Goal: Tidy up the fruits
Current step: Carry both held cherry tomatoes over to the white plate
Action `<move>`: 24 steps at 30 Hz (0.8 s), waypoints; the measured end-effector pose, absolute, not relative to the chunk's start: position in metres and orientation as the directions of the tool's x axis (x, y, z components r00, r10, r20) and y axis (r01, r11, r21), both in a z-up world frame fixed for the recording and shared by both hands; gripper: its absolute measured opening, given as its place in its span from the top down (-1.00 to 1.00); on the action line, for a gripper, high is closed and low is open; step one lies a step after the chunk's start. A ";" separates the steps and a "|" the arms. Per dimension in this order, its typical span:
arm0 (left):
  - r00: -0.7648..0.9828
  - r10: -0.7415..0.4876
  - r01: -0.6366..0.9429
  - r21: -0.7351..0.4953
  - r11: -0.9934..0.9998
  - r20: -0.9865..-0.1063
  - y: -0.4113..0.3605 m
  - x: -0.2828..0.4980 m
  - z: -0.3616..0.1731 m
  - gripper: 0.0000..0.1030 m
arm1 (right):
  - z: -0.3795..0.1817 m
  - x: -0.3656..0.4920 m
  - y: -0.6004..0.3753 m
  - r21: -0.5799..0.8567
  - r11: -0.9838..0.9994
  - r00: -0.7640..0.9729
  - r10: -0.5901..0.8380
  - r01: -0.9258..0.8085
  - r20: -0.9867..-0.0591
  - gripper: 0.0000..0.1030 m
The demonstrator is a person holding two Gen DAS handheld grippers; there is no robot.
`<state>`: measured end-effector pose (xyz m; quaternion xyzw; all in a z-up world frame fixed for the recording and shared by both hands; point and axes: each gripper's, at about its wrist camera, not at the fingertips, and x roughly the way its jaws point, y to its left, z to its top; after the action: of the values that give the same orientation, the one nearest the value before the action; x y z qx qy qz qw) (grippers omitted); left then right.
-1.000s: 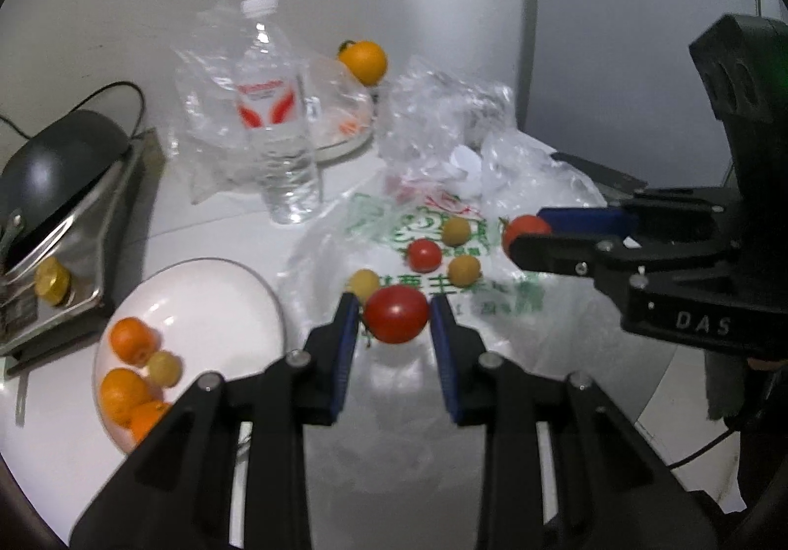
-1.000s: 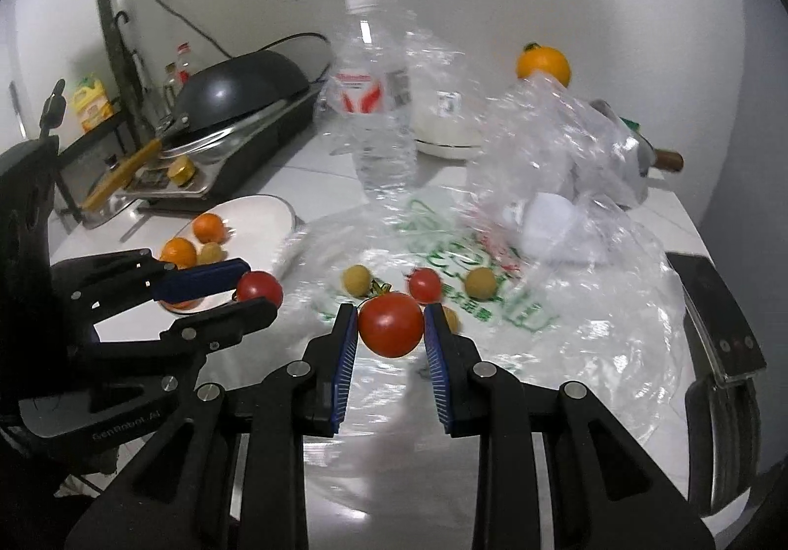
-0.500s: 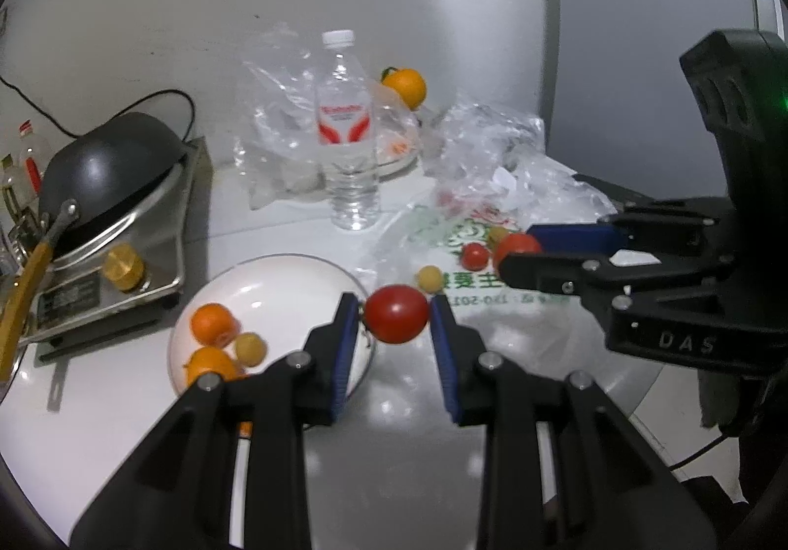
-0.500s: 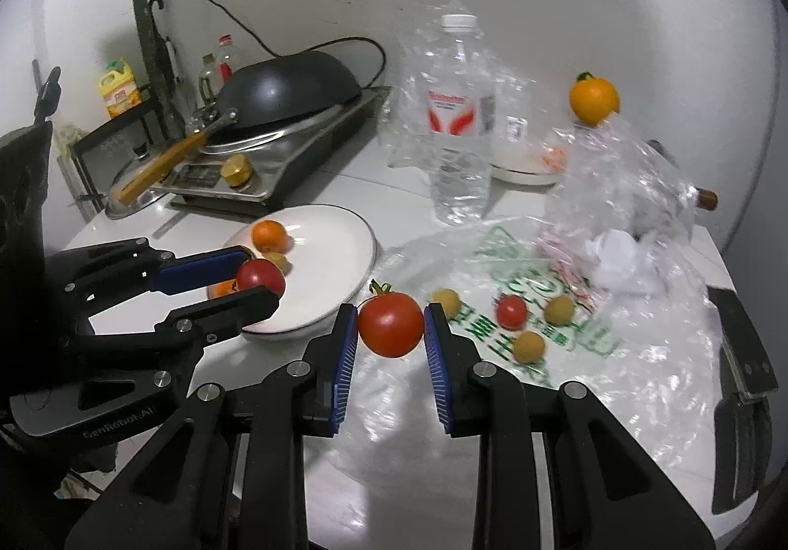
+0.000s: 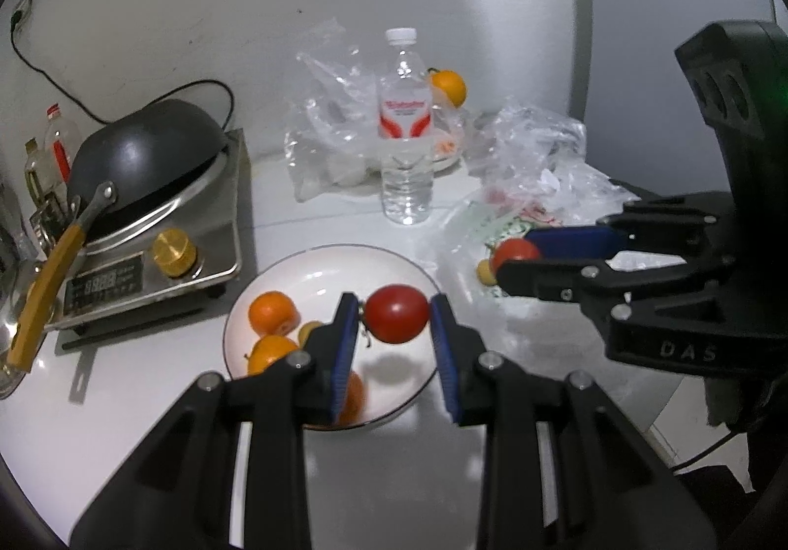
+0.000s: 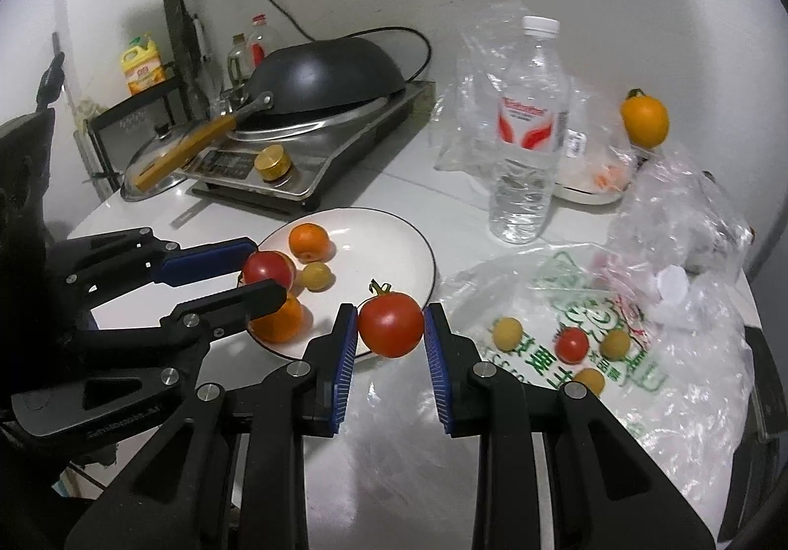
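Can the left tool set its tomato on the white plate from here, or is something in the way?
Probably yes. The left tool grips its tomato right over the white plate. The plate's right half is bare; the oranges lie on its left.

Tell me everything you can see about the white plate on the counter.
The white plate is round and shallow, glossy like ceramic, with a thin dark rim line. It lies flat on the white counter, in front of the steel cooker and beside the printed plastic bag. Several oranges and a small yellow fruit rest on its left part; the remainder is bare.
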<state>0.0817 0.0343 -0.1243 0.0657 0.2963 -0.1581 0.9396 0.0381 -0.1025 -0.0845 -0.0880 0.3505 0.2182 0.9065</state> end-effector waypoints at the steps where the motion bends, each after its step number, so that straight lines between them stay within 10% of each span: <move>1: 0.775 -0.256 0.333 0.030 0.942 -0.578 0.035 0.083 -0.126 0.41 | -0.086 0.040 -0.100 -0.009 0.887 0.655 0.335 -0.463 -0.677 0.43; 24: 0.743 -0.151 0.288 0.108 0.952 -0.652 0.031 0.129 -0.178 0.41 | -0.111 0.085 -0.089 0.014 0.858 0.584 0.362 -0.514 -0.727 0.43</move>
<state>0.1286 0.0311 -0.1784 0.1014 0.3386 -0.1181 0.9280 0.0849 -0.0887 -0.1111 -0.0992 0.3832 0.2476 0.8843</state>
